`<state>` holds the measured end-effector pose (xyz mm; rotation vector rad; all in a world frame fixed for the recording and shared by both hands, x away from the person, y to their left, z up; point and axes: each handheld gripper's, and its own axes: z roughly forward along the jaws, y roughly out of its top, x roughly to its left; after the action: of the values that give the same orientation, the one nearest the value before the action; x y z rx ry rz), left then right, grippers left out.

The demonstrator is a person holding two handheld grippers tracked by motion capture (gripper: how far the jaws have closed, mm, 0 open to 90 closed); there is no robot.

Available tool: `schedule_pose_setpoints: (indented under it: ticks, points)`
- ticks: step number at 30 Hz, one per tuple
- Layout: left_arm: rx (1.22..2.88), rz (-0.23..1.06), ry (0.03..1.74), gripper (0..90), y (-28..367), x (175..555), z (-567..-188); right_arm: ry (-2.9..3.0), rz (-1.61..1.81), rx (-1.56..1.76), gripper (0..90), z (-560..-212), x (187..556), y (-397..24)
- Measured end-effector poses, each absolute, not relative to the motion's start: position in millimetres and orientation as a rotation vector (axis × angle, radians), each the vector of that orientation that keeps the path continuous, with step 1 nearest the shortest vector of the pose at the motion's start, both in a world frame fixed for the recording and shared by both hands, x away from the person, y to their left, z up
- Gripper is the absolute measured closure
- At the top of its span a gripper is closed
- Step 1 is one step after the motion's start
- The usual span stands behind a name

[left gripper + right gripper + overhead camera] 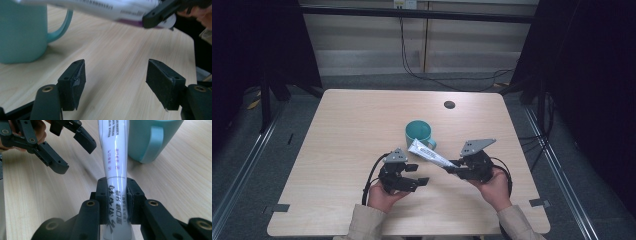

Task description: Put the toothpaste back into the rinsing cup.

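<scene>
We see the right gripper (pixel 451 170) clamped on a white tube (pixel 430 155) near its cap end — in the right gripper view (pixel 116 202) the two black jaws press against the tube's sides, with printed lettering running between them. The tube (pixel 115 157) is lifted off the bench (pixel 352 130) and slants up and away from the gripper toward the teal mug (pixel 419 134); from above, its far flat end lies over the near side of the mug, by the handle. Whether that end touches the mug we cannot tell.

The left gripper (pixel 417 174) sits just to the left of the tube, held in the person's left hand (pixel 382 196), its jaws standing apart with nothing between them. In the left gripper view (pixel 116 82) we look through that gap at bare wood grain, while the tube (pixel 100 8) passes across the top of the frame and the mug (pixel 22 32) stands at the left, handle turned toward the middle. The right gripper view also shows the left gripper (pixel 76 152) at upper left, open and clear of the tube.

The mug (pixel 150 137) stands upright on the bench, roughly at its centre — a small dark round hole (pixel 449 105) lies farther back on the bench top.
</scene>
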<state>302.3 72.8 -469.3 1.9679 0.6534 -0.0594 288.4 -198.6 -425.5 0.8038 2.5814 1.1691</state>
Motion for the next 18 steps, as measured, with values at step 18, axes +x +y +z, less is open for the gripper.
schedule_pose_setpoints:
  ticks: [18]
  points:
    - [1.833,-0.131,0.700,31.8,76,312,-457,2.606,1.196,0.767,75.2,-431,287,-182]
